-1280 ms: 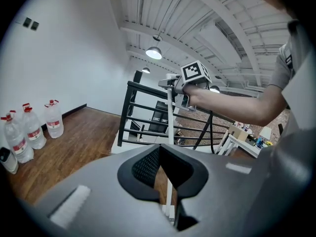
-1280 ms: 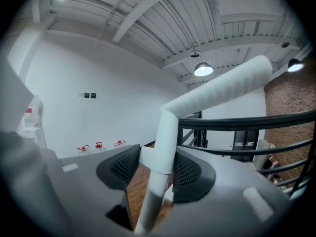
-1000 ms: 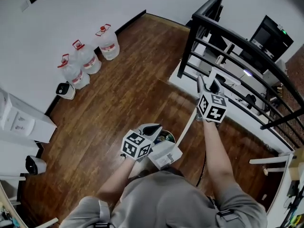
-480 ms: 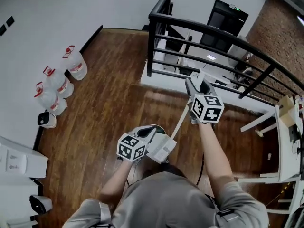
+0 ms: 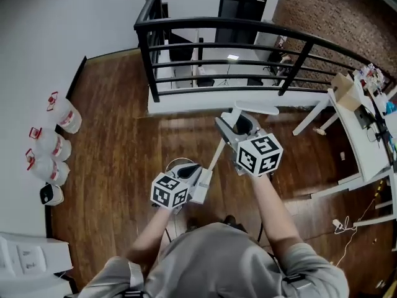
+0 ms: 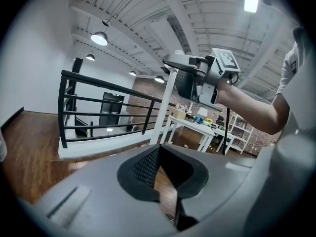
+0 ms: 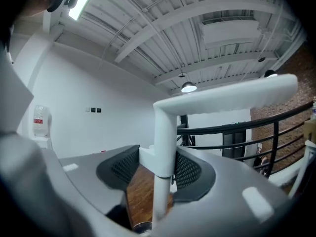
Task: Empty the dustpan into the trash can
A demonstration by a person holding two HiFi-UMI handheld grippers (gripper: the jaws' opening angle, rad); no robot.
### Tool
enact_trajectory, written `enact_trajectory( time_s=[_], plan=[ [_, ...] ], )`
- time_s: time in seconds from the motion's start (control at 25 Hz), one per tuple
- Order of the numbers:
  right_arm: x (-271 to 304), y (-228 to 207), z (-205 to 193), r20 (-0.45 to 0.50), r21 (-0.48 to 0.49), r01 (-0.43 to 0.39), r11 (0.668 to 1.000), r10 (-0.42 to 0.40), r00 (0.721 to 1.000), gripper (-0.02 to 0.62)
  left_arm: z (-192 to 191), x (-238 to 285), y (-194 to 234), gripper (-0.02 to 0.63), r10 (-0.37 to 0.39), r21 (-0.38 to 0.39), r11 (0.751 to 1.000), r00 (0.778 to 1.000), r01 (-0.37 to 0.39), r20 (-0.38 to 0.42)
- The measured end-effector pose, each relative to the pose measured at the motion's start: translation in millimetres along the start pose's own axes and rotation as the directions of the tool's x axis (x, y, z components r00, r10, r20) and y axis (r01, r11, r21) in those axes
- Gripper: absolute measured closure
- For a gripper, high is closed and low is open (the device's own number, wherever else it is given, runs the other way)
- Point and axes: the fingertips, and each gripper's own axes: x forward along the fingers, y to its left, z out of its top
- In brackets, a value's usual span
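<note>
Dark wood flooring (image 5: 111, 166) runs under everything. At the centre, the right tongs (image 7: 157, 168) are clenched on the dustpan's white handle (image 7: 165, 127) just below its crossbar grip, and the pole stands near upright between the pads. The left tongs (image 6: 160, 174) are released, jaws slightly apart with only floor showing through the gap. In the head view the pole slants down to the dustpan (image 5: 202, 188), whose pan sits just beside the left tongs. Beyond stands a black railing (image 5: 217, 25); water jugs (image 5: 49, 146) line the white wall at left, and a white table (image 5: 363, 144) stands at right
</note>
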Motion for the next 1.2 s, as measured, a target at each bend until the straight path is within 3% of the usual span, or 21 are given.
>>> enact_trajectory(
  time_s=[0.28,0.64,0.88,1.2],
  plan=[
    [-95.4,-18.7,8.7,0.059,-0.025,-0.011,1.000,0.013,0.998,0.403,13.0,44.8,-41.5,0.601,-0.024,0.025,0.999,1.000,0.024,-0.004],
    [-202.4,-102.2,16.0,0.086,-0.019,0.118,0.993,-0.116,0.990,0.403,15.9,105.6,-97.8,0.601,-0.066,0.038,0.997,0.998,0.066,-0.026],
    [-255.2,-162.0,-30.4,0.037,-0.006,0.245,0.969,-0.245,0.969,0.405,1.4,150.0,-141.5,0.601,-0.130,0.034,0.991,0.988,0.133,-0.083],
    [-328.2,-248.4,-118.0,-0.008,0.040,0.421,0.906,-0.421,0.907,0.407,-36.5,196.2,-180.0,0.601,-0.187,0.014,0.981,0.967,0.192,-0.171]
  ],
)
